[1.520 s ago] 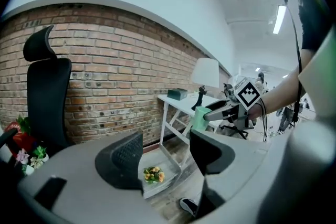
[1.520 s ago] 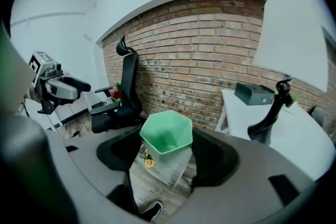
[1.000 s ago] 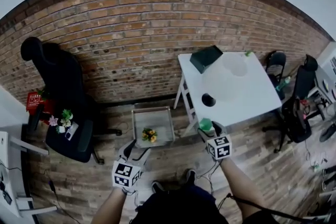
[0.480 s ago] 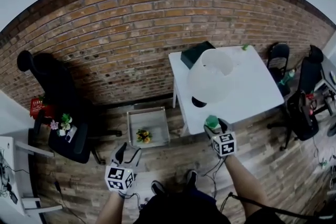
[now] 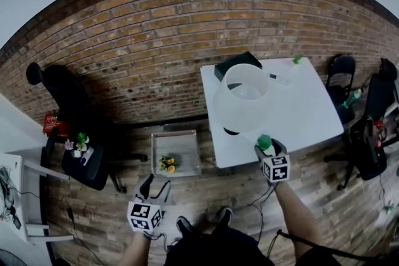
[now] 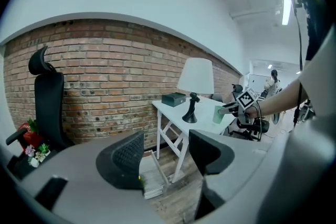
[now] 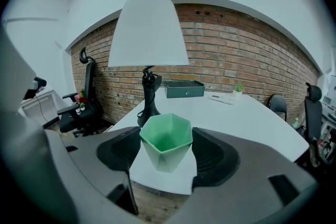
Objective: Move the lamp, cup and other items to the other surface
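Note:
A green faceted cup (image 7: 167,141) sits between the jaws of my right gripper (image 7: 166,150), which is shut on it, just above the near edge of the white table (image 7: 236,118). In the head view the cup (image 5: 264,142) and right gripper (image 5: 268,150) hang at the table's front edge (image 5: 299,115). Beyond the cup, a lamp with a white shade (image 5: 242,98) and a black stem (image 7: 148,97) stands on the table. My left gripper (image 5: 148,189) is open and empty, low over the wooden floor. The left gripper view shows the lamp (image 6: 195,81) and cup (image 6: 219,114) from the side.
A black box (image 5: 237,63), a small potted plant (image 5: 298,60) and a flat white item (image 5: 278,78) lie at the table's far side by the brick wall. A grey tray (image 5: 187,152) with yellow flowers (image 5: 166,163) sits on the floor. A black office chair (image 5: 81,134) stands left.
My right gripper has carried the green cup right and forward along the table's front edge. My left gripper has drawn back from the floor tray toward me.

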`<state>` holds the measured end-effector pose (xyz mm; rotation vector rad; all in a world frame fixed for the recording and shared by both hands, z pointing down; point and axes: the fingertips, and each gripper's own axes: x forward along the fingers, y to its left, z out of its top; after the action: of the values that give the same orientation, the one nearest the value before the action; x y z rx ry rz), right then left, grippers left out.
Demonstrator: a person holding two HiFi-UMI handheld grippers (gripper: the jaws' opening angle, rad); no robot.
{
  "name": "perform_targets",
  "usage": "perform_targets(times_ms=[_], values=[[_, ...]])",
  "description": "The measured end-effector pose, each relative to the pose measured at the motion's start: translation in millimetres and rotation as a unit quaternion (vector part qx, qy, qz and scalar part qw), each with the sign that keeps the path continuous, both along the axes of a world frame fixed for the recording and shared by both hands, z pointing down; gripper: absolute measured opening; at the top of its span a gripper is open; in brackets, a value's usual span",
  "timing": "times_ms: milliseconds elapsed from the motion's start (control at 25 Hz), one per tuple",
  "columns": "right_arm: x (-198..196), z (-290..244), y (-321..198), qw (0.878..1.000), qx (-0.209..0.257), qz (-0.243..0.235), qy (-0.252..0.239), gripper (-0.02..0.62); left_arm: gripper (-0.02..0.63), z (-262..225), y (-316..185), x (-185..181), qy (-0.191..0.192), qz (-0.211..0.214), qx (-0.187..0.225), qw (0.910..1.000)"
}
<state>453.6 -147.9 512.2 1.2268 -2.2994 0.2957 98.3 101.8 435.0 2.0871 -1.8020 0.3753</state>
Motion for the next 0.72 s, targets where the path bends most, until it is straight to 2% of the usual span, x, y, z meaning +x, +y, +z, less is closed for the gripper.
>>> perform_targets(times_ms=[160,400,520,600,720], values=[[22.4,8.2,-16.7,1.000,-0.001,0.001,0.008,0.313,0.262,1.3,-2.4,15.5,0.006,-0.021,-0.014,0.9997],[28.9,23.8,-18.8,0.999,0.003,-0.034,0.022,0.316,0.259,9.6,-1.4,28.4,0.005,-0.034,-0.019,0.9993],[34.5,28.1,-19.3,1.000,0.002,-0.024,0.013,0.321,0.256,14.4,1.9,32.1,0.008,-0.039,-0.033,0.9987],[37.4,33.7,-19.4,1.000,-0.001,-0.018,0.011,0.372,0.256,17.4,3.7,33.3,0.009,-0.040,-0.036,0.9985],[39.0,34.6,-13.6,1.000,-0.005,-0.011,0.003,0.383,0.256,19.7,5.6,33.1,0.009,-0.041,-0.034,0.9986]])
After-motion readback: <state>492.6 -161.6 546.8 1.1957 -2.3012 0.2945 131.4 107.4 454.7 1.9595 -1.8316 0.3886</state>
